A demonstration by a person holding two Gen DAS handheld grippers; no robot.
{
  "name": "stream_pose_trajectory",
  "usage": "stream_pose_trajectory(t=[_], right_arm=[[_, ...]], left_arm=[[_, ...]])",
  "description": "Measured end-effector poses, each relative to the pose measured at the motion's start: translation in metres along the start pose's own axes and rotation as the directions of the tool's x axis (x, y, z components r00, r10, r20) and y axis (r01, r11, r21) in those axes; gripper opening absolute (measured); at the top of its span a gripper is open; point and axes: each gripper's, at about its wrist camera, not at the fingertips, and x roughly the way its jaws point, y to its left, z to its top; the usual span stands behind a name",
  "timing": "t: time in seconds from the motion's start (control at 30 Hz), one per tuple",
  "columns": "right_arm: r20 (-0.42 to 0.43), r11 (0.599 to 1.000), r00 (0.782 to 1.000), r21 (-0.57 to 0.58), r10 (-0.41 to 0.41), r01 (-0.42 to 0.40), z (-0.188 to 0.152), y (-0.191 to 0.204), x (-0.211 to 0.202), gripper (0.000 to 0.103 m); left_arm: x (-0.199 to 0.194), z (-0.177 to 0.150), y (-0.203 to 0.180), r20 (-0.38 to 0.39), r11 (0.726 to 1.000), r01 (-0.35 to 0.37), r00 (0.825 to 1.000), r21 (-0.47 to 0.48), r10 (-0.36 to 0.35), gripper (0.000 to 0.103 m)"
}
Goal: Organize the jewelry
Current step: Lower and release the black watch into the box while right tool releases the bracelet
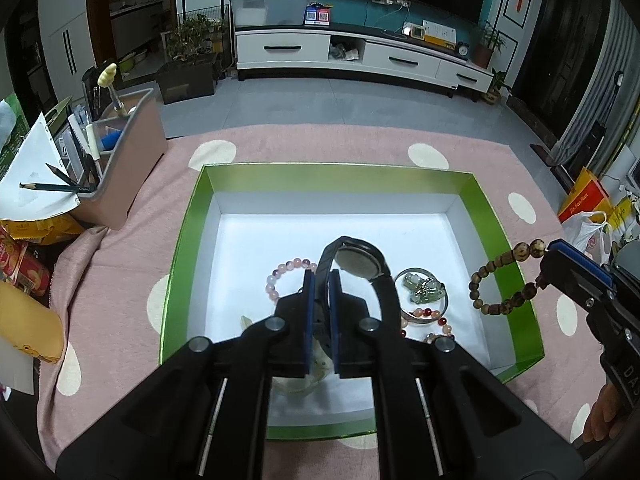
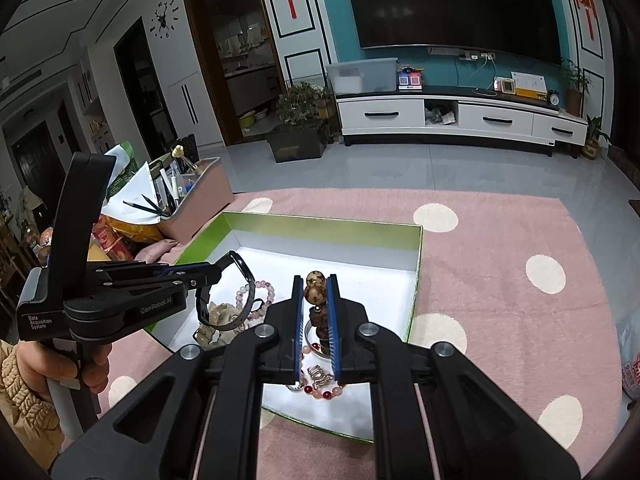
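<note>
A green box (image 1: 192, 216) with a white floor lies on the pink dotted cloth. My left gripper (image 1: 322, 276) is shut on the strap of a black watch (image 1: 360, 262) and holds it above the box; it also shows in the right wrist view (image 2: 216, 272) with the watch (image 2: 244, 280). My right gripper (image 2: 315, 280) is shut on a brown wooden bead bracelet (image 2: 315, 290), which hangs over the box's right wall in the left wrist view (image 1: 500, 276). In the box lie a pink bead bracelet (image 1: 280, 276), a jade pendant on a silver bangle (image 1: 424, 286) and a red bead bracelet (image 2: 324, 392).
A pink organizer bin (image 1: 132, 160) with pencils and pens stands to the left of the box. Snack packets (image 1: 24, 268) and a yellow case (image 1: 28, 328) lie at the left edge. Plastic bags (image 1: 592, 228) sit at the right.
</note>
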Motion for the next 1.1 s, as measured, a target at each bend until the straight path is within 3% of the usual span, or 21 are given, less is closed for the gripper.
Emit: stream_pose_trajectory(t=[0.67, 1.1], right_arm=[[-0.054, 1.000, 0.999, 0.002, -0.001, 0.001, -0.008, 0.000, 0.021, 0.011], [-0.149, 1.000, 0.989, 0.007, 0.025, -0.025, -0.011, 0.003, 0.048, 0.011]], left_arm=[[0.015, -0.002, -0.008, -0.019, 0.999, -0.010, 1.000, 0.031, 0.010, 0.007], [0.020, -0.005, -0.011, -0.026, 0.999, -0.017, 1.000, 0.044, 0.018, 0.007]])
